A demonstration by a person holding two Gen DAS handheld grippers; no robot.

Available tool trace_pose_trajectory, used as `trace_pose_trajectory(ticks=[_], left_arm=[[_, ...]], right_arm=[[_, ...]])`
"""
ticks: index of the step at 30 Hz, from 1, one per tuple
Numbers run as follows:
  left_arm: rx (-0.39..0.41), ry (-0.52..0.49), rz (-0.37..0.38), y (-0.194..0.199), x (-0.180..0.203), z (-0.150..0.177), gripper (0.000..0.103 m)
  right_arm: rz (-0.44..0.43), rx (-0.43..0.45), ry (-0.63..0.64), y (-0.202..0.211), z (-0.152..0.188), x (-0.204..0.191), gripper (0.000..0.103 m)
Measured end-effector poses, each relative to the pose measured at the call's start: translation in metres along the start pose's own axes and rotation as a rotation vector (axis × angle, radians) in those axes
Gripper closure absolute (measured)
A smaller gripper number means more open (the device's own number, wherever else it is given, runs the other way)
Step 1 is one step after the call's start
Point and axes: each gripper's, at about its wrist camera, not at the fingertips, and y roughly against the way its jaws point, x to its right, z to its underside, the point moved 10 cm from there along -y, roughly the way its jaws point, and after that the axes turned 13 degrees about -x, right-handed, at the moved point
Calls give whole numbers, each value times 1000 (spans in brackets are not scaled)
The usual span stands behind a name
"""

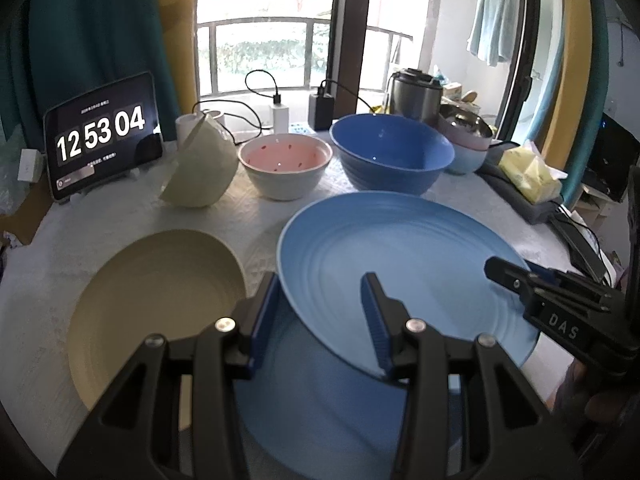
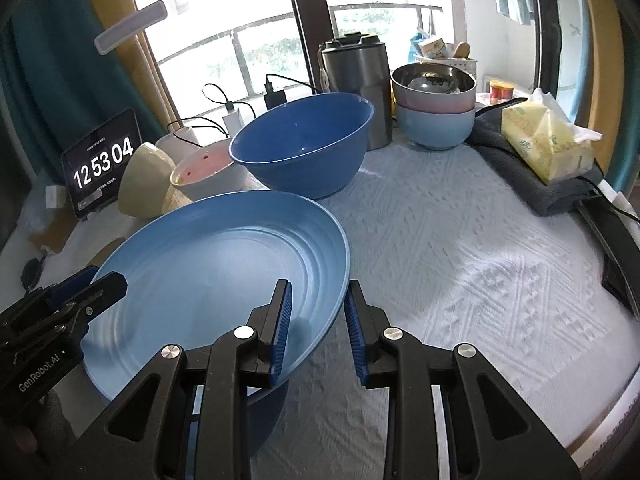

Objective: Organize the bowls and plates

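Plate hangs between my grippers, left and right each clamped on opposite rims, with the tan plate at nine o'clock, nearest my left.

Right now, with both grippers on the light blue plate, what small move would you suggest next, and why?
Probably carry the light blue plate left and lower it onto the beige plate. Left gripper and right gripper straddle its opposite rims, it looks lifted and tilted, and the beige plate is the only other plate visible.
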Motion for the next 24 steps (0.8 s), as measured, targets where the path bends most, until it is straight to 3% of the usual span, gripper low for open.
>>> trace_pose_trajectory(ticks=[24], left_arm=[[-39,27,17,10,-20,60,59]], right_arm=[[39,-9,26,14,52,-23,74]])
